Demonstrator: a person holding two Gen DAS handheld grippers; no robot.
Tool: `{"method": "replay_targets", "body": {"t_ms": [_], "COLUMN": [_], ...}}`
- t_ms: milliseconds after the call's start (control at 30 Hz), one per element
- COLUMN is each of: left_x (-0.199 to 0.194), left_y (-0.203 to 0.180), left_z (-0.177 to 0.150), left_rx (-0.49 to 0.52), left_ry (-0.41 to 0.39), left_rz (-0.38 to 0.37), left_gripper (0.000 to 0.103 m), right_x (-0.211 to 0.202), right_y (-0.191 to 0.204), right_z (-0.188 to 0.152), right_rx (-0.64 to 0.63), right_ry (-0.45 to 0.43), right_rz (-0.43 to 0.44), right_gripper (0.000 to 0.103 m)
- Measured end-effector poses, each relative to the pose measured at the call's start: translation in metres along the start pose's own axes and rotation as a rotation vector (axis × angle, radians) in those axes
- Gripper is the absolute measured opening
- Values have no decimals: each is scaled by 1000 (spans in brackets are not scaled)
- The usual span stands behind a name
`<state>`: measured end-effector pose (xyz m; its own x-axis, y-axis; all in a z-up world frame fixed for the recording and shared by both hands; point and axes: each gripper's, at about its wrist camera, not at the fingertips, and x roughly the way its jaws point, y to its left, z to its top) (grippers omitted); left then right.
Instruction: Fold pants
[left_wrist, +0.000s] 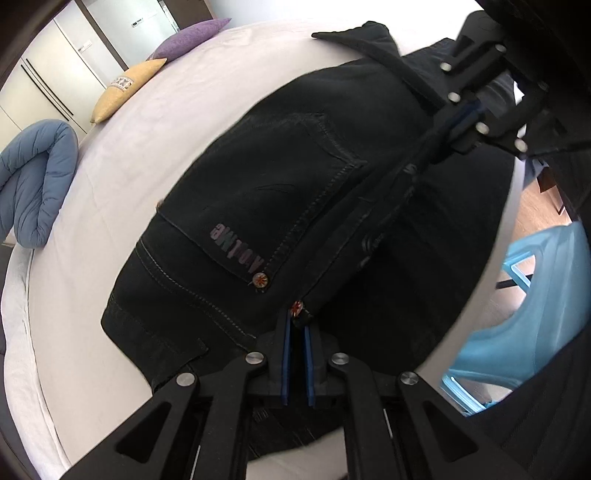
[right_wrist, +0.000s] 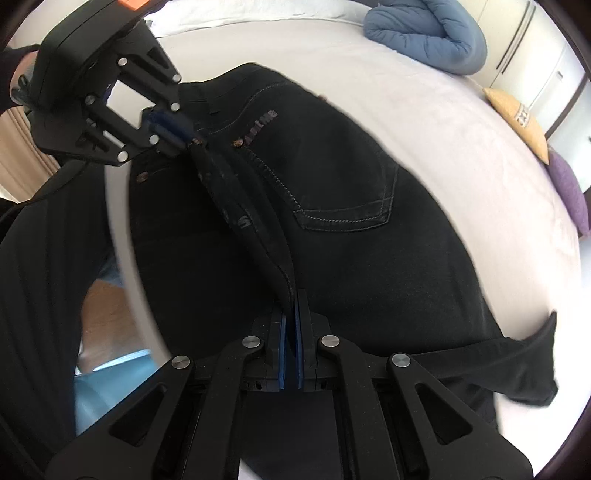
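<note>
Black pants (left_wrist: 266, 206) lie on a white bed (left_wrist: 110, 155), back pocket up, with a raised fold along their edge stretched between both grippers. My left gripper (left_wrist: 297, 325) is shut on the pants' edge by a red rivet. The right gripper (left_wrist: 456, 118) shows far off in that view, shut on the same edge. In the right wrist view my right gripper (right_wrist: 291, 306) is shut on the pants (right_wrist: 351, 177), and the left gripper (right_wrist: 177, 131) pinches the other end. A loose leg end (right_wrist: 535, 354) lies at the right.
A blue folded duvet (left_wrist: 33, 177), a yellow pillow (left_wrist: 125, 88) and a purple pillow (left_wrist: 192, 38) lie along the bed's far side. A light blue plastic stool (left_wrist: 524, 314) stands on the wooden floor beside the bed. White wardrobes (right_wrist: 543, 55) stand behind.
</note>
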<state>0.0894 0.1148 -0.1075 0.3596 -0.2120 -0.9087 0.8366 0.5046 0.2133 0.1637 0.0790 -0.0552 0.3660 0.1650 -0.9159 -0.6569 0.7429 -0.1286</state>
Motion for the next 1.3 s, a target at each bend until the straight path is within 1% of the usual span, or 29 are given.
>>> {"method": "replay_targets", "body": {"t_ms": [67, 133, 233, 267, 300, 400, 467, 500, 533, 600, 667, 800, 867, 900, 967, 1000, 1067, 1100, 1133, 1167, 1200, 1267, 1300], "left_x": [1, 0, 4, 5, 7, 9, 10, 10, 11, 16, 21, 30, 36, 34, 33, 30, 22, 17, 8, 1, -10, -26, -29], "left_y": [8, 9, 17, 18, 20, 21, 23, 24, 25, 25, 20, 23, 27, 23, 24, 27, 34, 37, 39, 47, 45, 51, 53], "left_z": [-5, -11, -22, -22, -23, -21, -20, -22, -20, -19, -19, -20, -20, -24, -24, -23, -24, -22, -25, -23, -17, -10, 0], "left_rx": [3, 9, 16, 20, 23, 32, 32, 35, 39, 65, 81, 44, 35, 43, 53, 51, 37, 23, 6, -14, -49, -123, -155], "left_ry": [-2, 0, 10, 10, 9, 3, -2, -6, -7, 3, 11, 4, 16, 16, 19, 25, 41, 44, 40, 27, 7, -46, -75], "left_rz": [2, 0, 2, 1, 2, 11, 7, 7, 8, 13, 22, 13, -2, 6, 22, 16, 19, 24, 31, 39, 45, 39, 37], "left_gripper": [6, 6, 5, 5, 5, 4, 4, 4, 4, 4, 4, 4, 5, 6, 10, 13, 31, 37, 47, 48, 48, 48, 48], "right_x": [1, 3, 7, 12, 17, 21, 21, 24, 22, 19, 14, 29, 32, 36, 40, 40, 40, 40, 39, 39, 38, 37, 36], "right_y": [6, 25, 39, 40, 49, 56, 71, 91, 97, 106, 128, 155, 160, 162, 167, 168, 171, 170, 169, 169, 170, 171, 171], "right_z": [-4, -5, -7, -3, -3, 0, 2, 2, 3, -2, -26, -35, -42, -44, -47, -48, -50, -50, -50, -50, -50, -51, -52], "right_rx": [1, -32, -73, -74, -76, -103, -114, -116, -122, -138, -153, -175, -159, -153, -166, -175, -172, -160, -146, -141, -137, -131, -122], "right_ry": [3, 10, 22, 29, 33, 35, 31, 31, 30, 33, 38, 46, 41, 46, 42, 38, 28, 25, 24, 22, 20, 10, 4], "right_rz": [-7, -38, -81, -87, -94, -131, -148, -151, -157, -170, -178, -202, -203, -199, -209, -217, -223, -220, -218, -217, -219, -228, -231], "right_gripper": [3, 3, 3, 3, 3, 3, 3, 3, 3, 3, 3, 3, 3, 3, 4, 4, 4, 4, 5, 5, 5, 6, 6]}}
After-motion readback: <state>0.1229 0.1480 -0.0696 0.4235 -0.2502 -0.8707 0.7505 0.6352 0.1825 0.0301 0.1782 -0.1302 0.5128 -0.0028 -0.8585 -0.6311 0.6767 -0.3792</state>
